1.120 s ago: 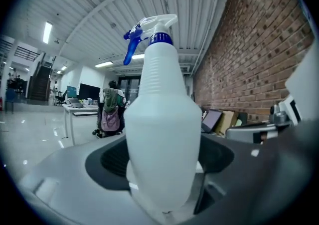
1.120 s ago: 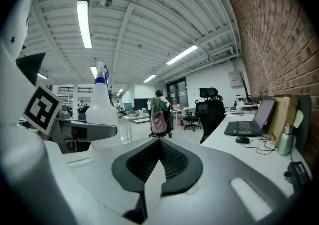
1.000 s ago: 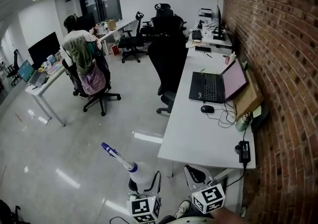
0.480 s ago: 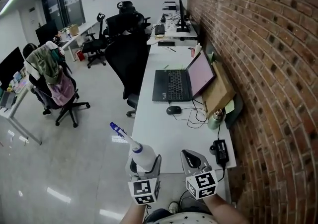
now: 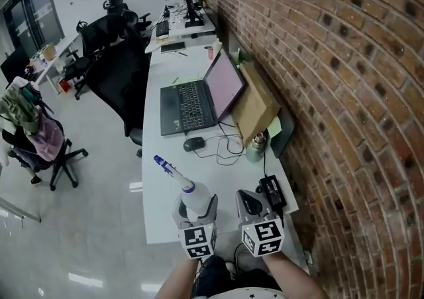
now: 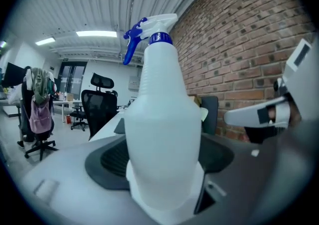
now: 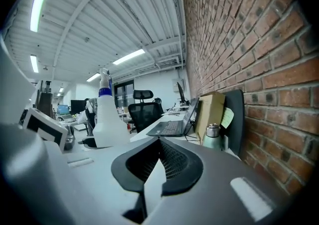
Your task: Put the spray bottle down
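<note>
A white spray bottle (image 5: 193, 197) with a blue trigger head (image 5: 161, 162) stands upright between the jaws of my left gripper (image 5: 195, 215), over the near end of the white desk (image 5: 162, 188). In the left gripper view the bottle (image 6: 162, 119) fills the middle, and the left gripper (image 6: 162, 161) is shut on its lower body. My right gripper (image 5: 250, 206) is just to the right of it, shut with nothing in it. In the right gripper view the right gripper (image 7: 158, 141) has its jaws together, and the bottle (image 7: 106, 119) shows at the left.
On the desk lie an open laptop (image 5: 199, 95), a mouse (image 5: 193, 144), a green flask (image 5: 256, 147), a power adapter (image 5: 271, 188) with cables, and a cardboard sheet (image 5: 255, 109) leaning on the brick wall (image 5: 318, 92). A black office chair (image 5: 122, 85) stands at the desk's left side.
The view has swung right, from the office floor to the desk by the brick wall. Both grippers, the left one holding the bottle, have come from beside the desk to over its near end.
</note>
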